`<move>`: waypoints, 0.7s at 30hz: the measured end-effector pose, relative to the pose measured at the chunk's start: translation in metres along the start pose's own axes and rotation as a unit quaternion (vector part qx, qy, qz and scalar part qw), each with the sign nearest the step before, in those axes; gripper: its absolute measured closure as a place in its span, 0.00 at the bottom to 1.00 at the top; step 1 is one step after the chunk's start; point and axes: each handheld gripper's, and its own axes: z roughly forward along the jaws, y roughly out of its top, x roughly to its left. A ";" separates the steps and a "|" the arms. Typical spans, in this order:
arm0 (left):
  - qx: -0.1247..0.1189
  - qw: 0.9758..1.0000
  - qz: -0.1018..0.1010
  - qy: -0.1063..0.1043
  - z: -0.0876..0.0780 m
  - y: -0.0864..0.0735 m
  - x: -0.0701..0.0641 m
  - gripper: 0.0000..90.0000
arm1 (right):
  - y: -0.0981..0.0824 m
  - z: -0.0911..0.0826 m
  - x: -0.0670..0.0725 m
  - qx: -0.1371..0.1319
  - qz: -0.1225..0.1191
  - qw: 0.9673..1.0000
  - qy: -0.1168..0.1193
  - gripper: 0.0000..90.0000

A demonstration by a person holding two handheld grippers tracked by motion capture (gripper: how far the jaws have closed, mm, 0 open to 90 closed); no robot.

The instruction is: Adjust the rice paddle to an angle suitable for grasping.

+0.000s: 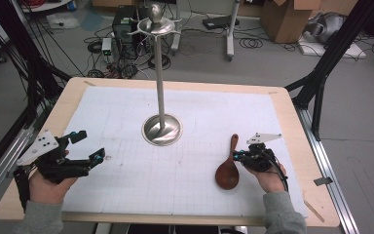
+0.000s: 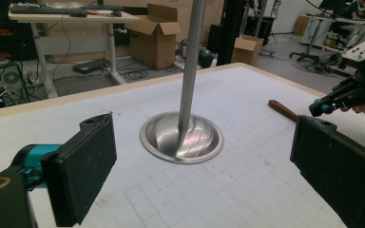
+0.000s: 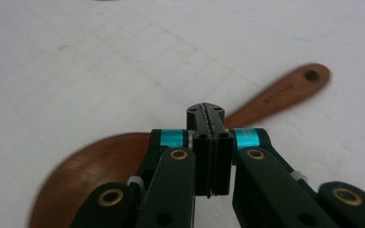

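Spoon (image 1: 228, 171) flat on the counter (image 1: 185, 156), untouched so far! Right tongs (image 1: 240, 156) pressed together with nothing between them, poised just above its handle. Left tongs (image 1: 90, 146) spread wide, well apart, facing the metal stand (image 1: 161, 127). Any pickup, my guess, lies ahead.

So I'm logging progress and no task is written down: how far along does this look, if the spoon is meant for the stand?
Nothing looks done: the wooden spoon lies flat on the white mat, and the metal stand carries nothing. In hand: the right gripper is at the spoon's handle with jaws shut, apparently empty. The left gripper waits open. Gripping, lifting and hanging, if intended, remain.
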 end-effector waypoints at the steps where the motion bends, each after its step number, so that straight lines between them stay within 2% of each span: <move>1: 0.000 1.000 0.000 0.001 -0.001 0.000 0.000 0.10 | -0.002 0.000 -0.004 0.003 0.005 1.000 -0.004 1.00; 5: 0.001 1.000 -0.001 0.004 -0.004 -0.001 0.001 0.10 | -0.009 0.006 -0.015 0.012 0.017 1.000 -0.021 1.00; 8: 0.001 1.000 -0.001 0.006 -0.006 -0.002 0.001 0.10 | -0.012 0.012 -0.018 0.019 0.018 0.999 -0.023 1.00; 21: 0.001 1.000 -0.004 0.018 -0.017 -0.005 0.005 0.10 | -0.007 0.027 -0.017 0.014 0.001 1.000 -0.023 1.00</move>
